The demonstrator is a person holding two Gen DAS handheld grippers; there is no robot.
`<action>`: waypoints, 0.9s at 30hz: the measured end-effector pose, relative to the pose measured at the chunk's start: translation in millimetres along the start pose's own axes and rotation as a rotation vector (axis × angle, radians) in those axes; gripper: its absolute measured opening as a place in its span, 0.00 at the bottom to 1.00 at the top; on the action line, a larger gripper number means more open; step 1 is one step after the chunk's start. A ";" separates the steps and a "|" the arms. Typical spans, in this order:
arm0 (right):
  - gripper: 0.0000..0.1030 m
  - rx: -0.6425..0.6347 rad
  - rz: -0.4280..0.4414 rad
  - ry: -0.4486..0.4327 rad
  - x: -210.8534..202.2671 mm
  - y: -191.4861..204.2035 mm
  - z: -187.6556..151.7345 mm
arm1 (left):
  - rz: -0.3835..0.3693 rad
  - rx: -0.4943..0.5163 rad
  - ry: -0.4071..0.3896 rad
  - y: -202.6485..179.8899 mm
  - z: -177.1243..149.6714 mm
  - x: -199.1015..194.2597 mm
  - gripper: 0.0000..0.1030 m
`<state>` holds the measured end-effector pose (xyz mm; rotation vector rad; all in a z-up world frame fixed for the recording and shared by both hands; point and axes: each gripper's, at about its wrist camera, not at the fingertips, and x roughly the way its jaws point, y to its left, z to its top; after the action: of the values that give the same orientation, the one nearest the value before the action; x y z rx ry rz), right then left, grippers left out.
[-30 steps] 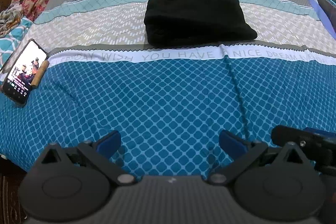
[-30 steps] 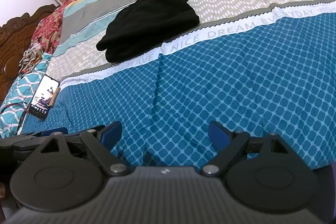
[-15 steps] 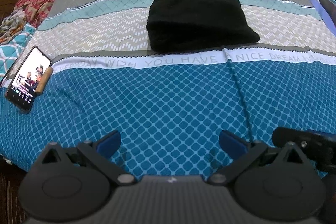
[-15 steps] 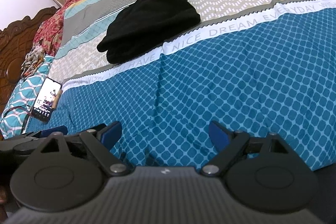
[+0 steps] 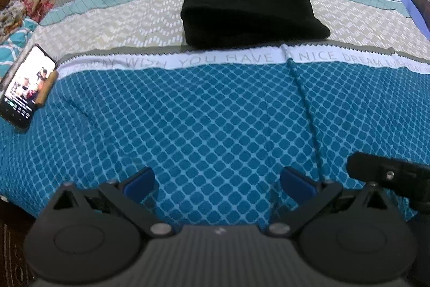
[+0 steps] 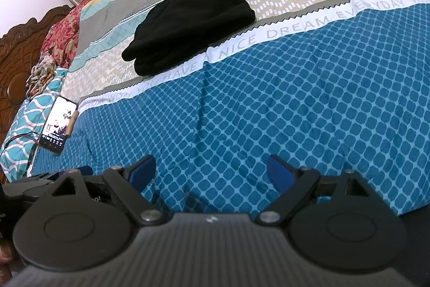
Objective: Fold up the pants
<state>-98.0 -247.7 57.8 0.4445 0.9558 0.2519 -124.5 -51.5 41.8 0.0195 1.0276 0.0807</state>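
**Far up the bed, a folded bundle out of both tools' reach**

Ahead of both tools, well apart from either, the black pants [image 5: 250,10] lie as a compact folded bundle on the bed [image 5: 215,125], resting on the pale zigzag stripe just beyond the white lettered band. From the left tool [image 5: 216,180] the bundle sits almost straight ahead and a little right of centre; from the right tool [image 6: 211,175] it lies ahead and to the left. Neither looks clearly nearer, and the two tools hover side by side over the near blue-checked part of the cover. Both have their blue-tipped jaws spread wide with nothing between them.

The bundle's long axis appears to run roughly along the stripe, across the line of approach, with a thick rounded fold facing the tools. Judging by its tidy shape, the folding seems finished or nearly so. A lit phone [image 5: 25,88] lies well off to the left, clear of any path.
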 end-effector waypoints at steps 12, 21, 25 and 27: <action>0.89 0.010 -0.004 0.012 1.7 -0.2 -1.0 | 0.032 -0.016 0.030 3.6 -2.1 6.9 1.00; 0.89 0.020 -0.008 0.025 4.7 -1.6 -0.9 | 0.066 -0.013 0.059 3.5 -4.8 16.3 1.00; 0.89 0.028 -0.010 0.033 6.3 -3.2 -1.1 | 0.078 -0.018 0.066 5.1 -6.0 19.8 1.00; 0.89 0.032 -0.010 0.036 6.7 -4.3 -1.1 | 0.089 -0.020 0.067 4.6 -6.5 20.9 1.00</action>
<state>-95.1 -248.6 50.4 0.4656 0.9985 0.2368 -119.7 -45.4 20.8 0.0446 1.0930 0.1741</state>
